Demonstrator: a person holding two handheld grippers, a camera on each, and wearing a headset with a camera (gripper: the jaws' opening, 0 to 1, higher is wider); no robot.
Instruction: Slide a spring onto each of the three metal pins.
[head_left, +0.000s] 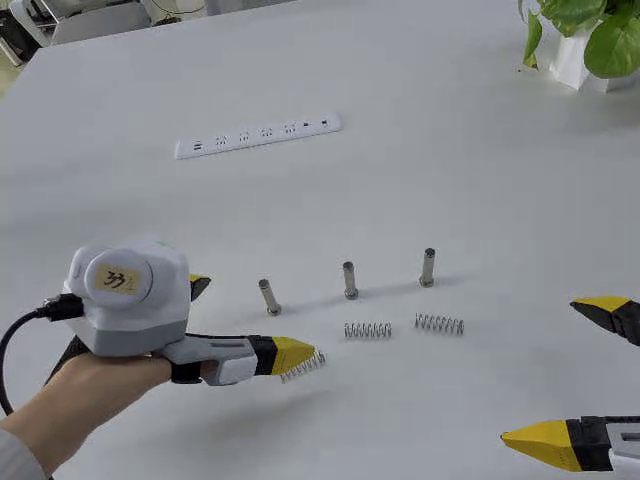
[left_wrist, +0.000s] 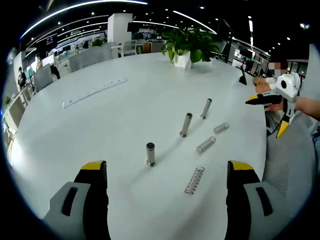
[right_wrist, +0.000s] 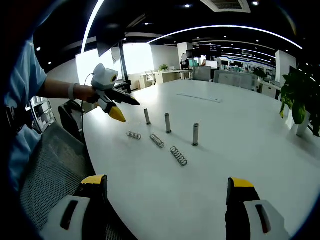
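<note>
The first spring (head_left: 302, 365), second spring (head_left: 367, 329) and third spring (head_left: 439, 323) all lie flat on the white table (head_left: 480, 180), none of them on a pin. The first lies askew and closest to the table's near edge. The other two lie end to end in a line running toward my right gripper's side. Just past them, toward the far edge, the first pin (head_left: 269, 297), second pin (head_left: 350, 280) and third pin (head_left: 428, 268) stand upright in a row, each a little behind its spring and apart from it.

My left gripper (left_wrist: 166, 167) is spread wide and holds nothing. In its own view the first pin stands ahead in the gap between the jaws. The first spring lies nearer the right-hand jaw, with bare table between spring and jaw. In the head view that jaw's yellow tip overlaps the spring's end, and from there I cannot tell how high the tip sits above the table.

My right gripper (right_wrist: 167, 181) is also wide apart and empty. It sits by the near edge, well apart from the third spring and third pin, and looks along the row toward the left gripper.

Farther out, a white power strip (head_left: 258, 135) lies flat toward the far edge. A potted plant (head_left: 580, 40) stands by that edge on the right gripper's side.
</note>
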